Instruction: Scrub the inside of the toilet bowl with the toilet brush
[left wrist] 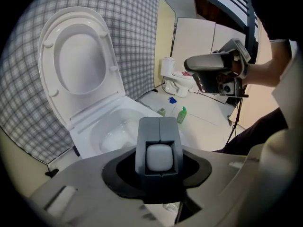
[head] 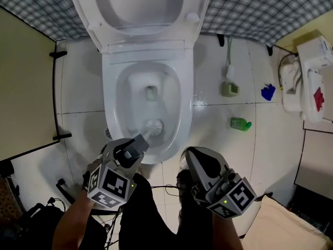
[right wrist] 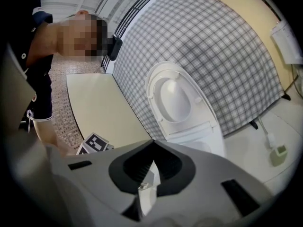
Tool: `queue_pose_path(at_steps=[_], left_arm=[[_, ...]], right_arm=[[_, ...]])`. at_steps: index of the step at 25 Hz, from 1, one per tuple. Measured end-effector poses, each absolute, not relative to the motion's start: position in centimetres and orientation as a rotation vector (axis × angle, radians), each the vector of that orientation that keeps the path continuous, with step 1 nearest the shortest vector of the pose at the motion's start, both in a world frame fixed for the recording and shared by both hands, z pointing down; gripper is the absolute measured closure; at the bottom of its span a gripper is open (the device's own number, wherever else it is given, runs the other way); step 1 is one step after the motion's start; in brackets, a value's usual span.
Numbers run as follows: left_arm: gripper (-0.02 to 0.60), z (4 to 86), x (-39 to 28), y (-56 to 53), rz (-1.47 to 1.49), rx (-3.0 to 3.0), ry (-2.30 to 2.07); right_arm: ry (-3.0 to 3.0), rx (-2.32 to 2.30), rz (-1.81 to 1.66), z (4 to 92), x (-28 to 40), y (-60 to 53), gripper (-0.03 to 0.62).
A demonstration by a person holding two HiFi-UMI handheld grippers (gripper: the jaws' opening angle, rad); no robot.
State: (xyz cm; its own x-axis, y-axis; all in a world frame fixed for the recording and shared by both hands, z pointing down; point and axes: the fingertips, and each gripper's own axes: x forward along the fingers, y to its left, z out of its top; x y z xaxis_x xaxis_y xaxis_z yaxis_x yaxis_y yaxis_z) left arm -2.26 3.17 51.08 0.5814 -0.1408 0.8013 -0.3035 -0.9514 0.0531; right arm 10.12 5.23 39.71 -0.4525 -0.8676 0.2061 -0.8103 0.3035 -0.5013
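My left gripper (head: 138,142) clamps the toilet brush (head: 154,125), bristles low in the toilet bowl (head: 112,103) (front wall); my right gripper (head: 193,155) is closed, empty. Mid-scrub, I judge: next, 1 firm sweep around the wall

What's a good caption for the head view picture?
Left tool holds the toilet brush down inside the toilet bowl.
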Motion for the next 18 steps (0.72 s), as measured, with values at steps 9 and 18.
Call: queue_pose_path(at_steps=[9, 18], left_arm=[[0.396, 50.6, -7.8, 2.2, 1.464, 2.494, -0.617], [0.396, 52.3, -10.2, -1.7, 1.492, 2.378, -0.869]], right_arm=[[2.502, -1.515, -0.841, 39.2, 8.1, 4.6, 0.594], [2.543, -1.469, -0.855, 39.2, 7.4, 3.6, 0.594]])
